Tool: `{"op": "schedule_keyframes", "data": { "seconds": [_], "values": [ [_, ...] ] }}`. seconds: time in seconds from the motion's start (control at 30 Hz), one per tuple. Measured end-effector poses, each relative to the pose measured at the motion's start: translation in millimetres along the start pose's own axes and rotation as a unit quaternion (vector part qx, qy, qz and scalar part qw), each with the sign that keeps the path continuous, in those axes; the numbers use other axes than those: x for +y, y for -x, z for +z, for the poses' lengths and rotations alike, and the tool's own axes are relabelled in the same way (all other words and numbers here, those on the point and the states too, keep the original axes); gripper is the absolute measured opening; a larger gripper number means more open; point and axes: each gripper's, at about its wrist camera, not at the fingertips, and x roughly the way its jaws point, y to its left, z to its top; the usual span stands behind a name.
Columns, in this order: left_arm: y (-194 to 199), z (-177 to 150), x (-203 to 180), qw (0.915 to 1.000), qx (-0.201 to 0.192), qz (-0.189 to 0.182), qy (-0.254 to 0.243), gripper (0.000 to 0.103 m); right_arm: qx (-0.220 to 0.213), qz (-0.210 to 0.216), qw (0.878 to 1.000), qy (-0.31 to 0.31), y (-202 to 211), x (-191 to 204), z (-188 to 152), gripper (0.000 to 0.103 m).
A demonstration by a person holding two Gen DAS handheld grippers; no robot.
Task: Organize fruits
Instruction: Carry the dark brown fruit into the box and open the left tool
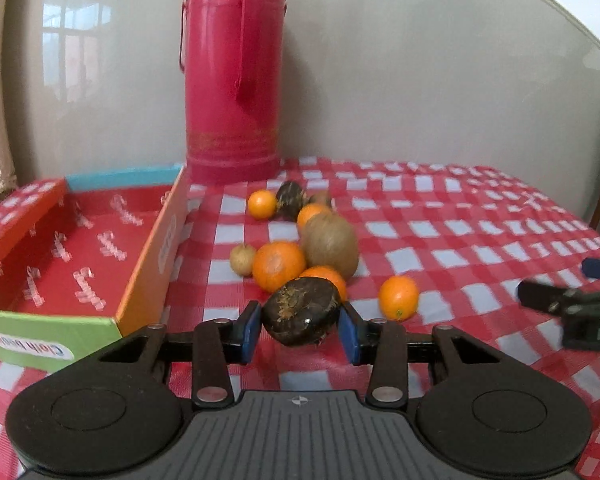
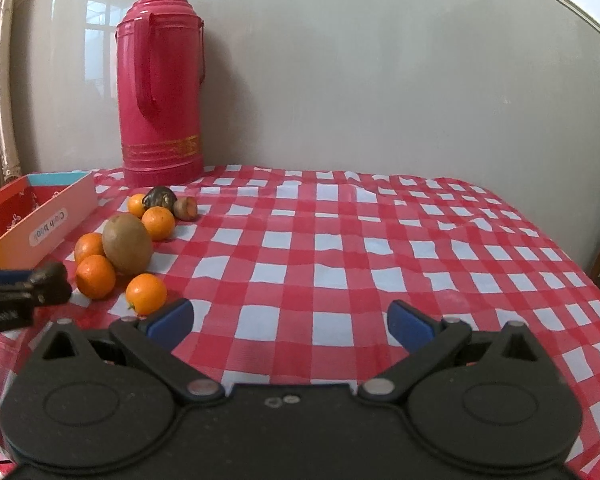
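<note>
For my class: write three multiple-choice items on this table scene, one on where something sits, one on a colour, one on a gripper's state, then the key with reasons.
1. Where does the open box lie relative to the fruit pile?
A. left of it
B. right of it
C. on top of it

2. What colour is the tall flask?
A. green
B. pink-red
C. white

3. What is the left gripper doing?
A. standing open, holding nothing
B. gripping an orange
C. clamped on a dark brown fruit

Key: A, the box lies left of the fruit in the left wrist view; B, the flask's body is pink-red; C, both blue pads press the dark fruit's sides.
</note>
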Motion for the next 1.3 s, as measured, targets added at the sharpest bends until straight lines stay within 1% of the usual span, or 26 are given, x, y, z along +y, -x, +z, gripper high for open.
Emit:
{"op": "schedule_keyframes", "data": {
  "seconds": [0.07,0.13,0.27,0.43,0.63,0.77,0.87,1.03,1.07,1.1,1.17,1.27,1.3],
  "values": [
    [11.2,7.8,2.9,0.9999,-0.014,0.001,0.002,0.041,0.001,-0.002,1.000,-0.001,0.7,-1.1,-0.6,0.097],
    [22.7,17.6,10.0,0.9995,-0.031,0.011,0.003,0.041,0.000,0.000,1.000,-0.002,1.6,-0.7,-1.1,0.097],
    [33.9,31.9,35.7,0.9979,-0.048,0.042,0.010,0.041,-0.002,0.001,1.000,0.004,3.1,3.2,-1.4,0.097],
    [31.5,38.1,81.3,0.9944,-0.047,0.091,0.026,0.041,-0.002,0.005,1.000,0.004,1.3,6.1,-1.1,0.097],
    [12.1,29.2,133.6,0.9896,-0.019,0.136,0.044,0.041,-0.004,0.013,1.000,0.013,-2.5,16.7,0.0,0.097],
    [0.8,18.1,151.3,0.9885,-0.005,0.142,0.051,0.041,-0.004,0.017,1.000,0.021,-5.0,23.3,0.6,0.097],
    [-4.2,12.4,150.9,0.9893,0.002,0.137,0.049,0.041,-0.003,0.020,1.000,0.022,-6.1,26.0,1.0,0.097],
    [-3.4,8.0,146.5,0.9895,-0.002,0.136,0.050,0.042,-0.002,0.023,0.999,0.027,-7.1,30.9,1.0,0.097],
    [-2.8,8.1,145.5,0.9895,-0.003,0.136,0.050,0.046,-0.003,0.023,0.999,0.028,-7.0,31.7,1.0,0.097],
    [-1.1,8.3,143.6,0.9898,-0.005,0.133,0.049,0.062,-0.003,0.023,0.999,0.029,-6.7,32.2,1.2,0.097],
    [6.9,7.7,136.5,0.9895,-0.021,0.136,0.046,0.079,-0.003,0.024,0.999,0.030,-6.6,32.6,1.4,0.097],
    [24.1,8.2,120.6,0.9902,-0.039,0.128,0.042,0.082,-0.008,0.035,0.999,0.029,-4.1,33.8,1.8,0.097],
    [30.0,7.3,115.0,0.9907,-0.044,0.121,0.045,0.087,-0.014,0.037,0.999,0.031,-2.3,35.0,2.0,0.097]
  ]
}}
